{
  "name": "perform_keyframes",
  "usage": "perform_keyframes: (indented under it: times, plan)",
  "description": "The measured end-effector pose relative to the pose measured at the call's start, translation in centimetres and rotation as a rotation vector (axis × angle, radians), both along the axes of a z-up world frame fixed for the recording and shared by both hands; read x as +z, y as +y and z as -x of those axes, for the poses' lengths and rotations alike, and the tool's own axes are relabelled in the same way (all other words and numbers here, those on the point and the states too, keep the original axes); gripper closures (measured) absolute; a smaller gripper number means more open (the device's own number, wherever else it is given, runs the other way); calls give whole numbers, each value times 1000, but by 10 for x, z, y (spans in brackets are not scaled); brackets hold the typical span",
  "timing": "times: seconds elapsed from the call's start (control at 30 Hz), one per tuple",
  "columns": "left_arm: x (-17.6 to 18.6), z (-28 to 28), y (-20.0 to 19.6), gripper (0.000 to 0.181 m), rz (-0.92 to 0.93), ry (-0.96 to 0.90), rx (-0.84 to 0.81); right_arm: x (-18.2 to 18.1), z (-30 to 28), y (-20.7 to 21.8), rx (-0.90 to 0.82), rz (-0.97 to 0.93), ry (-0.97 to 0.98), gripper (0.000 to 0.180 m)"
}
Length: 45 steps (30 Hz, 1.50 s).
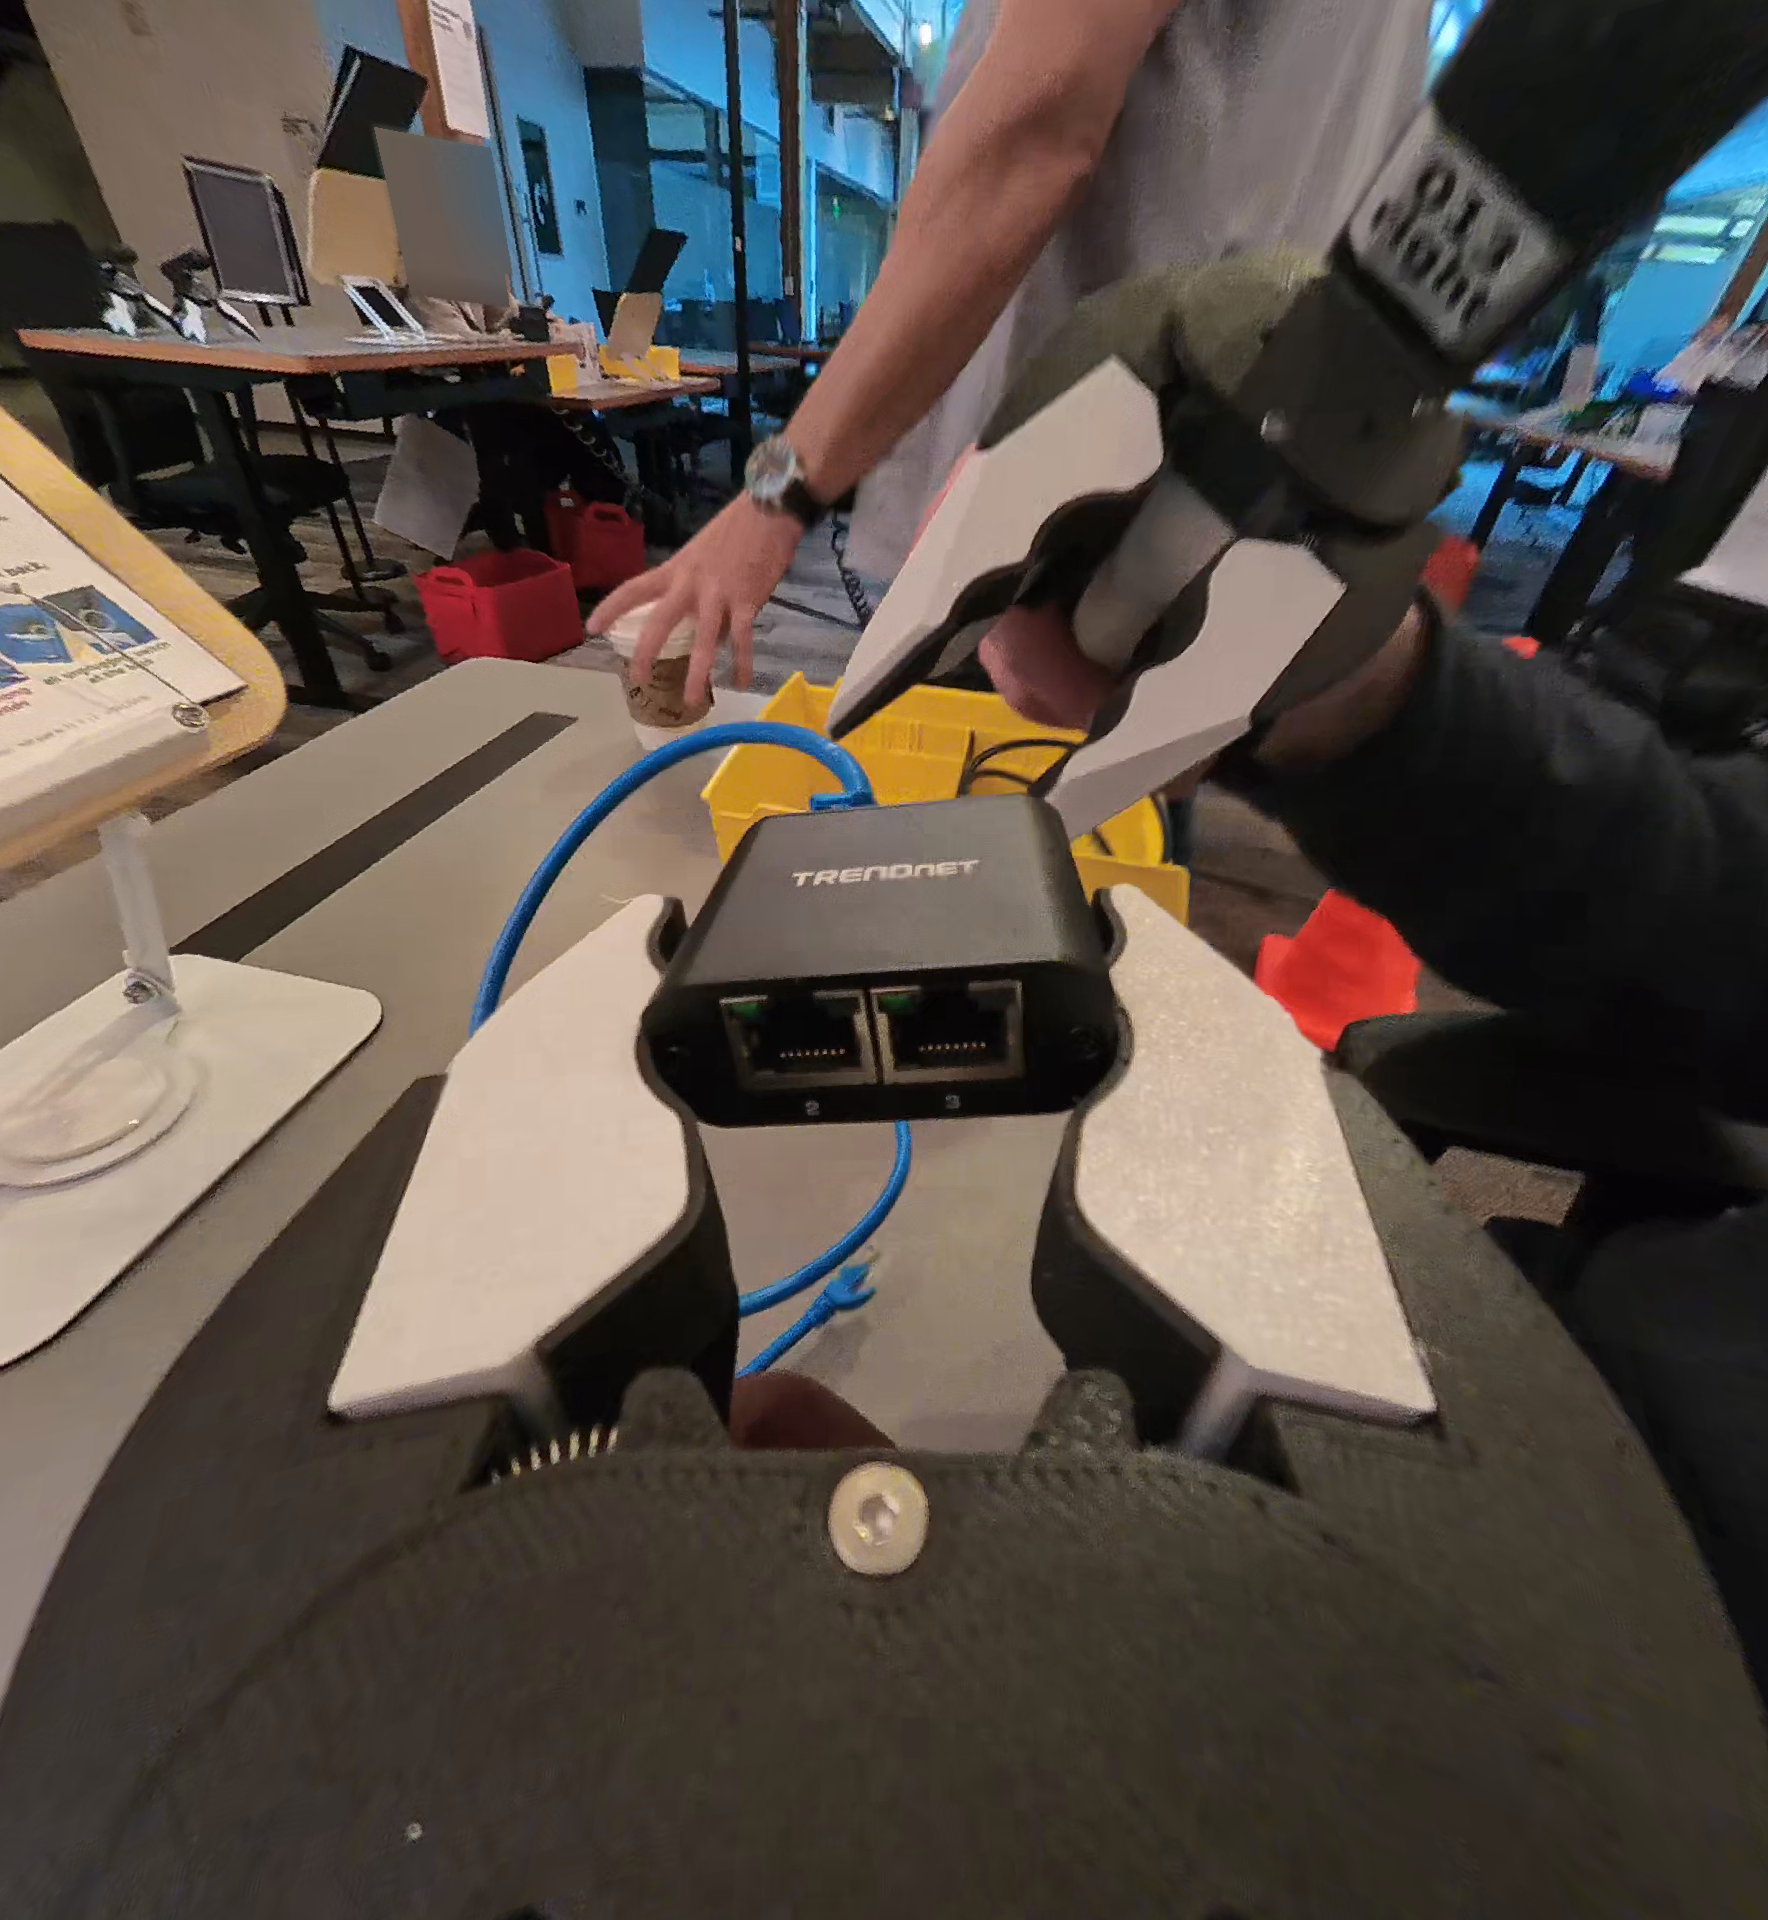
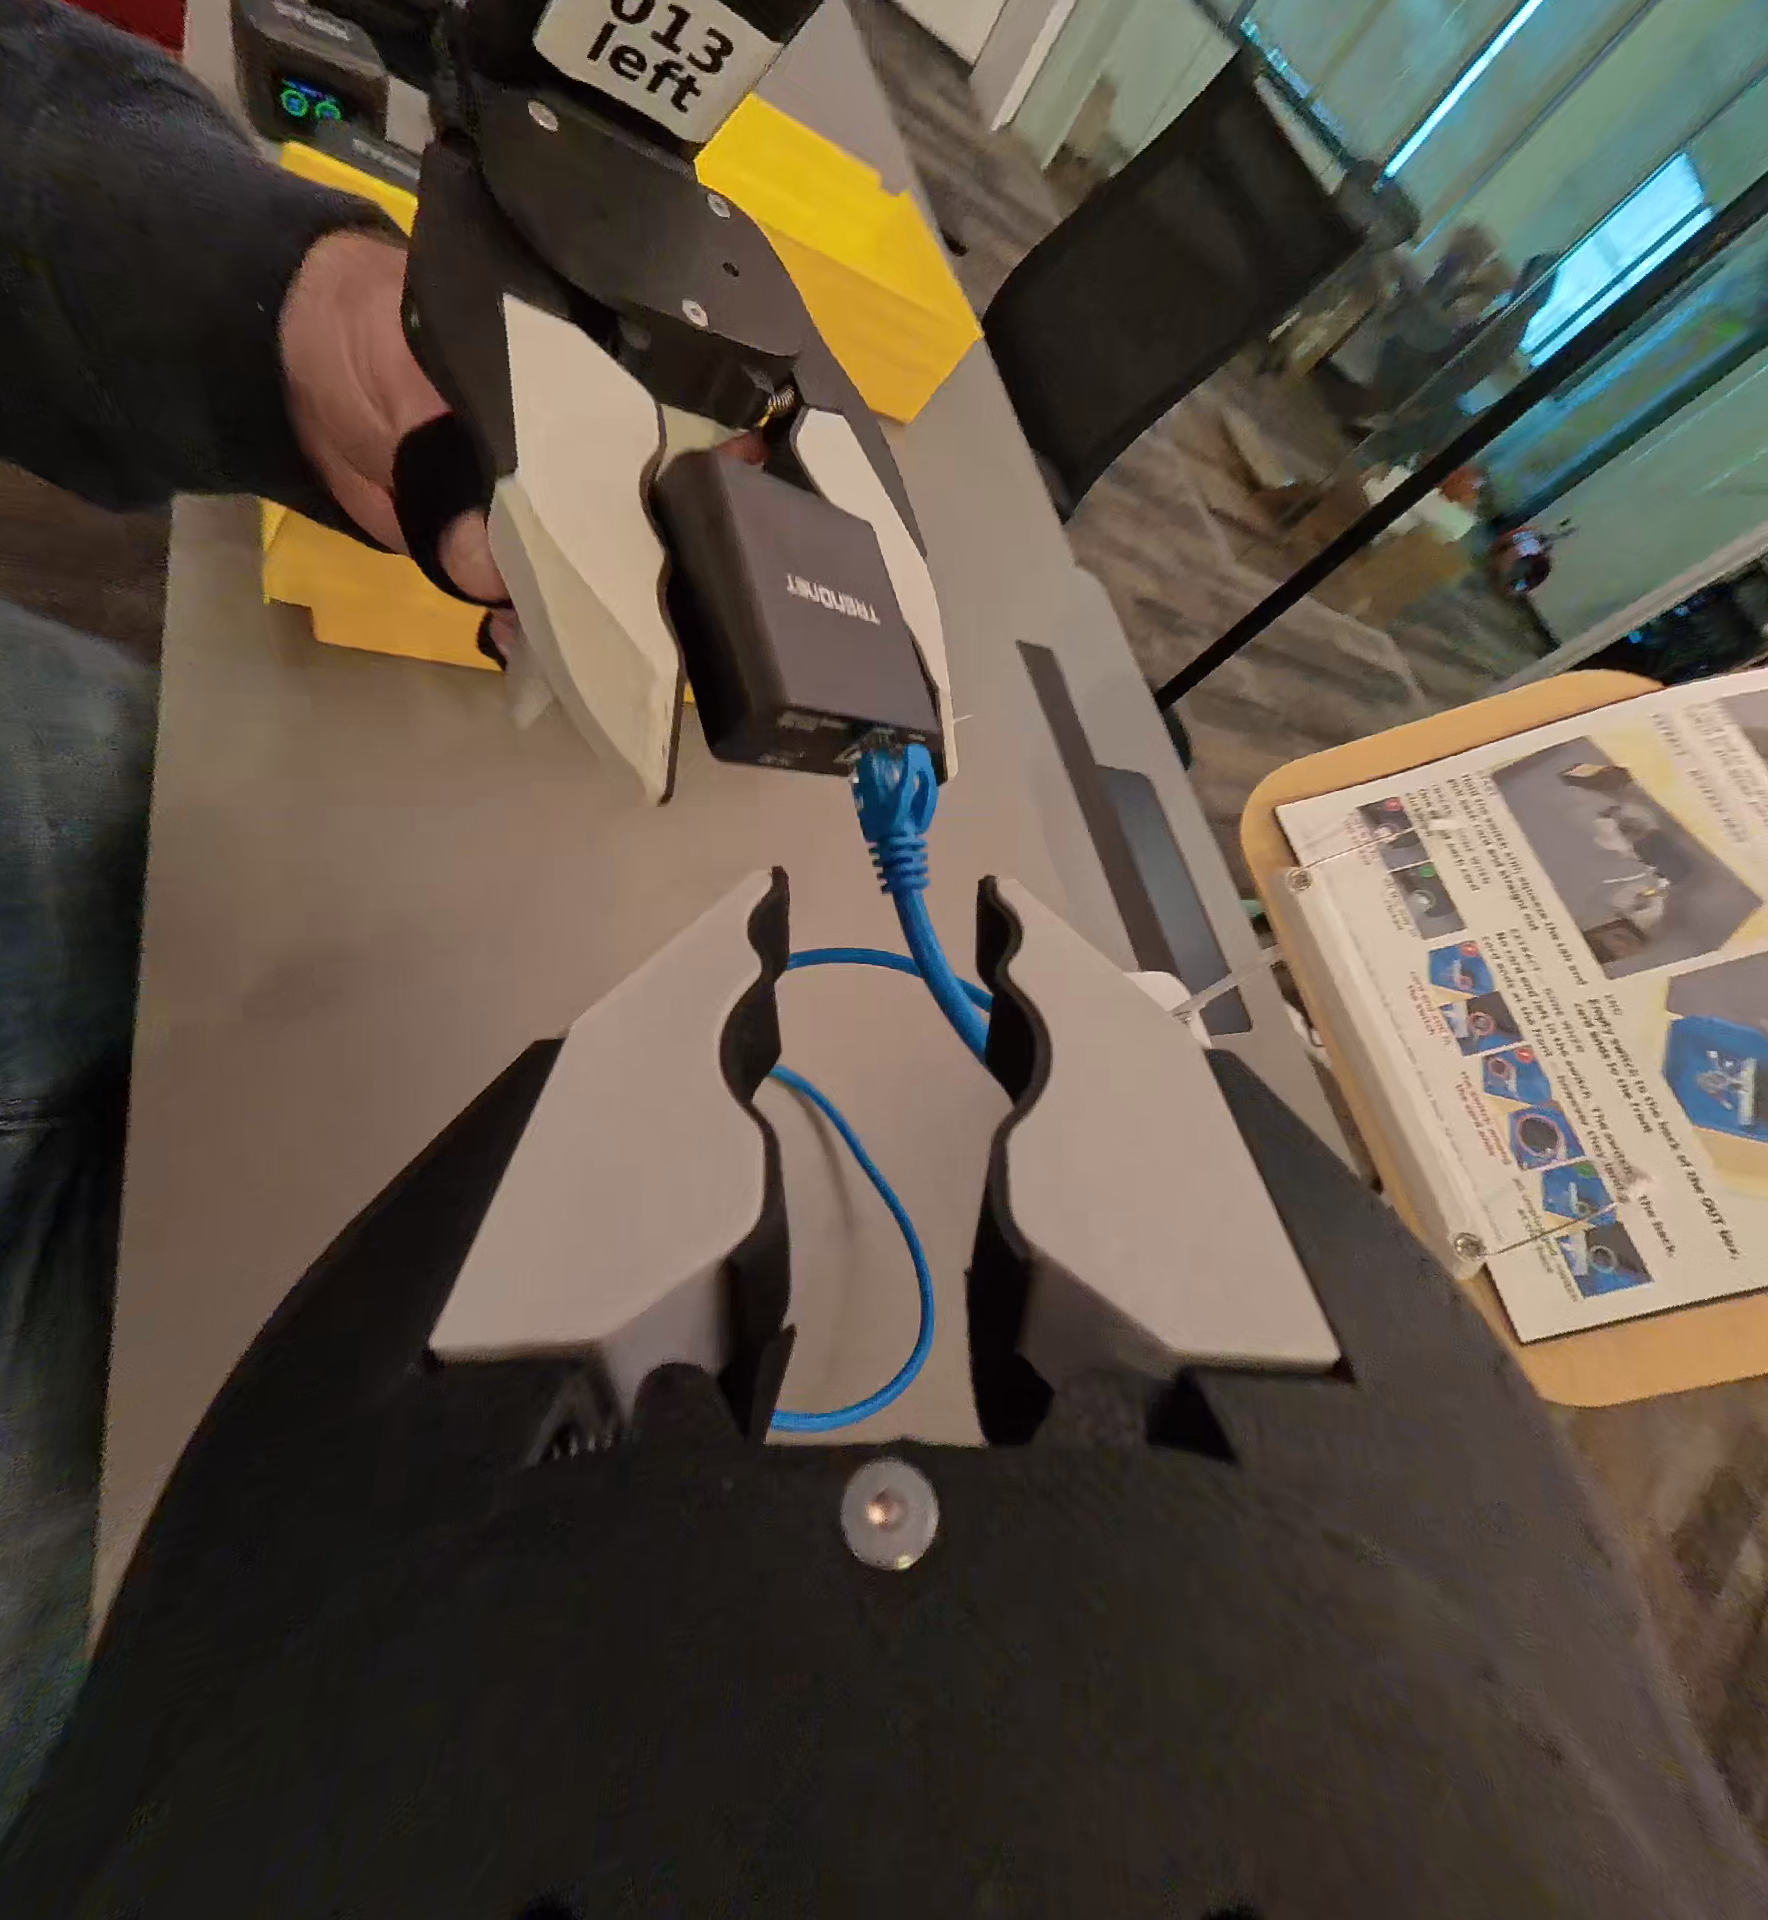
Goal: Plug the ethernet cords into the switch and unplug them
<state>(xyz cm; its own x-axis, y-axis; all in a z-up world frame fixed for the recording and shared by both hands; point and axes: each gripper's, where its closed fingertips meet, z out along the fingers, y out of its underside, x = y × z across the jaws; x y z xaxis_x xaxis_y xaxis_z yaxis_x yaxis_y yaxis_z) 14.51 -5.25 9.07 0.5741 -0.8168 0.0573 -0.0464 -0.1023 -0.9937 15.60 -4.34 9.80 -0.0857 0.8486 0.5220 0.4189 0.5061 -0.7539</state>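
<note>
left gripper [image 1: 885,914] clamps the small black plastic network switch [image 1: 880,987]. at its twelve o'clock, a blue ethernet cord [image 2: 901,821] is plugged in. right gripper [image 2: 880,904] hangs apart, empty

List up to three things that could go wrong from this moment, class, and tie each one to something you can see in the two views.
1. The left gripper holds the switch only by its sides, above the table; a pull on the plugged blue cord might slide it out.
2. The open right gripper sits around the cord's loop and could snag it.
3. The cord's free plug dangles under the switch and may be awkward to catch.
</note>
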Motion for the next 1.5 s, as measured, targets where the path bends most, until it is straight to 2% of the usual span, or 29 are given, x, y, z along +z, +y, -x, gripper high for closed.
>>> perform_keyframes:
  times: [0.1, 0.33, 0.47, 0.7, 0.77, 1.03, 1.27, 1.5]
  plan:
    - [5, 3, 1, 108, 27, -53, 7, -1, 2, 7, -35, -55, 26, 137]
    - [13, 11, 0, 108, 48, -123, 15, 0, 17, 7, -20, -103, 71, 134]
    - [14, 19, 1, 108, 69, -186, 16, 5, 23, 3, 20, -123, 116, 138]
    - [10, 27, 4, 108, 128, -277, 14, -5, 42, -1, 41, -351, 87, 139]
    - [7, 26, 4, 108, 150, -271, 17, -3, 47, -2, 41, -411, 101, 140]
    - [1, 23, 3, 108, 185, -263, -3, 0, 51, 5, 31, -545, 68, 167]
    - [0, 20, 3, 108, 215, -270, -10, -1, 48, 6, 44, -663, 17, 167]
    - [-5, 19, 3, 108, 255, -267, -16, -7, 48, 6, 53, -691, -35, 167]
